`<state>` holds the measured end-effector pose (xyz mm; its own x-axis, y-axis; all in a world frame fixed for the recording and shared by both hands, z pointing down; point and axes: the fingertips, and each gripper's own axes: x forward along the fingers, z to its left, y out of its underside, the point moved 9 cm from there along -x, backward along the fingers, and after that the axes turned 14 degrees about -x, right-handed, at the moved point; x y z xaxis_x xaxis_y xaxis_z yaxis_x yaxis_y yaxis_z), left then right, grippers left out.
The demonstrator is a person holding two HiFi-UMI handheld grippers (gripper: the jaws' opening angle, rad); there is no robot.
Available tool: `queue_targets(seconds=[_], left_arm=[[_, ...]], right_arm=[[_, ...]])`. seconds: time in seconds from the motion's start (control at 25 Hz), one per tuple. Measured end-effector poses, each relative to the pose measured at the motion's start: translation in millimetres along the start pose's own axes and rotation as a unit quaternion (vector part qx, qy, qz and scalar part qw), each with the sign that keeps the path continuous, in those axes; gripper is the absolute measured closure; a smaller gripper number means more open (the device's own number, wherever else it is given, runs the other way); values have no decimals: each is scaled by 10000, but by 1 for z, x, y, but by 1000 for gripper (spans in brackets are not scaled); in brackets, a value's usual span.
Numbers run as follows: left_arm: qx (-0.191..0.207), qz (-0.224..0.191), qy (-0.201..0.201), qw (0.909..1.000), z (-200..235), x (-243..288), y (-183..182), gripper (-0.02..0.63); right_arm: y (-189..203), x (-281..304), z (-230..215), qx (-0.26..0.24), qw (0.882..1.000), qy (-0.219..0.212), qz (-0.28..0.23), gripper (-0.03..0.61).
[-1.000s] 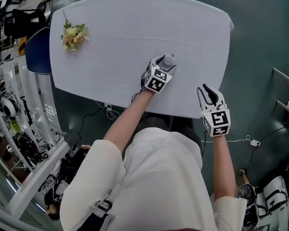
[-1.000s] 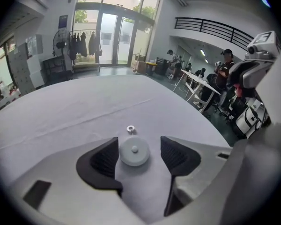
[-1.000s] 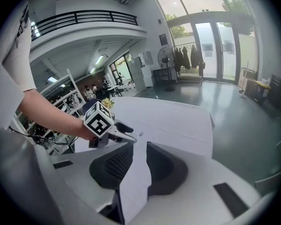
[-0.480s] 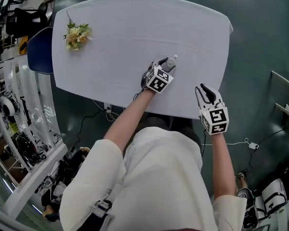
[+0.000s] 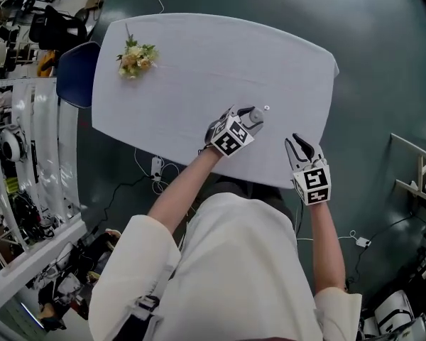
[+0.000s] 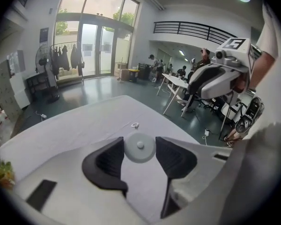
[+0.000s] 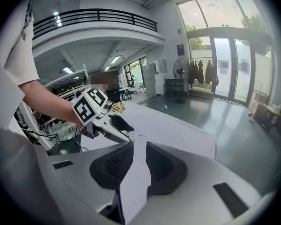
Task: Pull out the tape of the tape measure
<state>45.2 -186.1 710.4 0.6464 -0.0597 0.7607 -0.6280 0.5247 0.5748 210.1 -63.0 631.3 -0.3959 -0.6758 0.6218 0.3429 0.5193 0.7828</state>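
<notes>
A white cloth covers the tabletop (image 5: pixel 199 55), and a small bunch of flowers (image 5: pixel 136 58) lies near its far left corner. A blue chair (image 5: pixel 77 84) stands just beside that corner. The floor (image 5: pixel 383 62) is dark green, with a white plug and cable (image 5: pixel 157 167) trailing under the near edge of the tabletop. Metal racks (image 5: pixel 28 162) crowded with gear line the left side. Across the hall are tall glass doors (image 6: pixel 91 48), a rail of dark clothes (image 6: pixel 65 57) beside them, and a railed balcony (image 6: pixel 192 29) above.
</notes>
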Motion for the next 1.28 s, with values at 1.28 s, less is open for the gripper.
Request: queue_targets(seconds=[1.28], left_arm=[[1004, -99, 1025, 9896, -118, -169, -56, 397]], right_arm=[[-105, -55, 63, -4060, 9125, -487, -45, 512]])
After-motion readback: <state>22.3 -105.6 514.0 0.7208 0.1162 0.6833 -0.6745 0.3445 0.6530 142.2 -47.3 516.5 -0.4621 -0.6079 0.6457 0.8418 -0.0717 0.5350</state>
